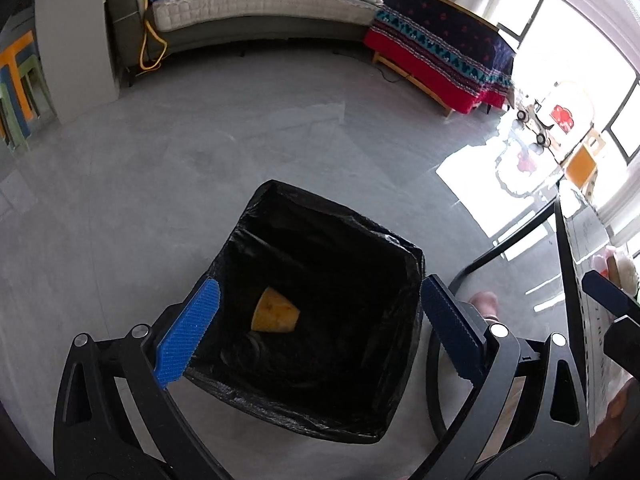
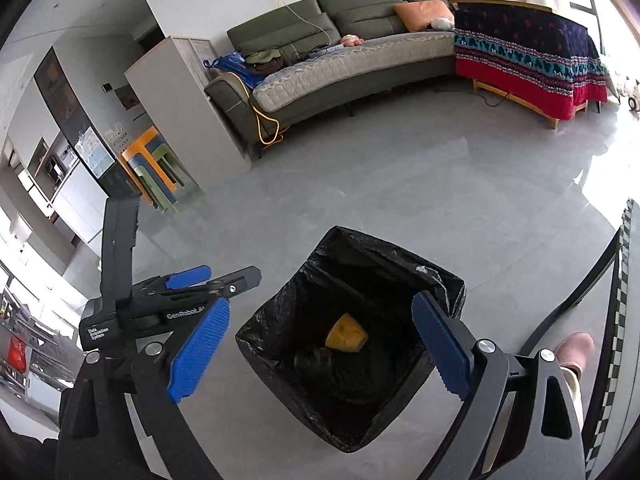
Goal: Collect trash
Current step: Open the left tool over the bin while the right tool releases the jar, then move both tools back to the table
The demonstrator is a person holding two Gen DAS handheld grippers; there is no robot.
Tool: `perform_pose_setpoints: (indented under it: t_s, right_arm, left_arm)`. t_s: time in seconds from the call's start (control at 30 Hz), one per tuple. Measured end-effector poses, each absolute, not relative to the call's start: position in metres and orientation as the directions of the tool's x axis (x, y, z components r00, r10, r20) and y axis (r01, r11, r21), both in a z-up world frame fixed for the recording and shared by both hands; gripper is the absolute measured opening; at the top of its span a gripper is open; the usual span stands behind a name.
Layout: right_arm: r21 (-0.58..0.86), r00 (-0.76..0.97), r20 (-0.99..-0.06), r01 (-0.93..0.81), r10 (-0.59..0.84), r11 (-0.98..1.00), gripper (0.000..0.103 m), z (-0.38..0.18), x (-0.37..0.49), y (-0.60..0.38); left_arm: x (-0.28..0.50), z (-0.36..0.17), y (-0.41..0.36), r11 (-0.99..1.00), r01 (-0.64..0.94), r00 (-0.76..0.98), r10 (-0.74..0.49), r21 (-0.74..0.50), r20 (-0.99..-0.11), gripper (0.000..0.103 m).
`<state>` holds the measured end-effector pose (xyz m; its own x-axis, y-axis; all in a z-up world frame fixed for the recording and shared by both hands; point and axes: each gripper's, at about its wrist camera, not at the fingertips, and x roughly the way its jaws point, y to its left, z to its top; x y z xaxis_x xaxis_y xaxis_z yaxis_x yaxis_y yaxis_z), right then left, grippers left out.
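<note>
A square bin lined with a black bag [image 1: 256, 216] stands on the grey floor; it also shows in the right wrist view [image 2: 400, 254]. A yellow cup-shaped piece of trash [image 1: 275, 312] lies at its bottom, also visible in the right wrist view [image 2: 346, 334]. My left gripper [image 1: 316, 332] is open and empty, its jaws spread above the bin. My right gripper [image 2: 320, 350] is open and empty, also above the bin. The left gripper's body [image 2: 160, 304] shows at the left of the right wrist view.
A black table edge and leg [image 1: 568, 280] stand right of the bin, with a pink slipper [image 2: 574, 348] on the floor beside it. A green sofa [image 2: 340, 40], a red patterned blanket over a frame [image 2: 528, 56] and a grey cabinet [image 2: 188, 96] line the far side.
</note>
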<state>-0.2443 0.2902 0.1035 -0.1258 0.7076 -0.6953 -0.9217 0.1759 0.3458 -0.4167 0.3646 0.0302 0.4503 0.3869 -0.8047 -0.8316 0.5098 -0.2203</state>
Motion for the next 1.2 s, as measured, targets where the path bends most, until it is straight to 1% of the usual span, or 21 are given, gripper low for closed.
perform_pose_setpoints:
  t_s: [0.23,0.33,0.67,0.93,1.1,1.2]
  right_arm:
    - [0.365,-0.118,-0.665,-0.913,0.738,0.183,0.093,0.115,-0.230,0.274]
    - [0.367,-0.085,-0.644,-0.906,0.760,0.210,0.093,0.123,-0.217,0.256]
    - [0.344,0.089,-0.625,-0.861,0.776,0.376,0.093,0.137,-0.152,0.182]
    - [0.316,0.257,-0.632,-0.776,0.731,0.546,0.093,0.140,-0.095,0.109]
    - [0.228,0.415,-0.618,-0.718,0.667,0.658,0.093,0.149,-0.064,0.057]
    - [0.219,0.479,-0.612,-0.662,0.629,0.717,0.093,0.156,-0.038,0.026]
  left_arm:
    - [-0.391,0.051,0.346,0.573,-0.800,0.468,0.408,-0.180,-0.784,0.097]
    - [-0.372,0.062,0.336,0.611,-0.773,0.491,0.406,-0.170,-0.771,0.097]
    - [-0.287,0.088,0.290,0.766,-0.621,0.590,0.318,-0.166,-0.742,0.097]
    - [-0.208,0.095,0.247,0.865,-0.479,0.626,0.214,-0.153,-0.750,0.097]
    - [-0.159,0.099,0.216,0.910,-0.389,0.634,0.152,-0.142,-0.758,0.097]
    - [-0.127,0.104,0.195,0.933,-0.332,0.641,0.116,-0.138,-0.759,0.097]
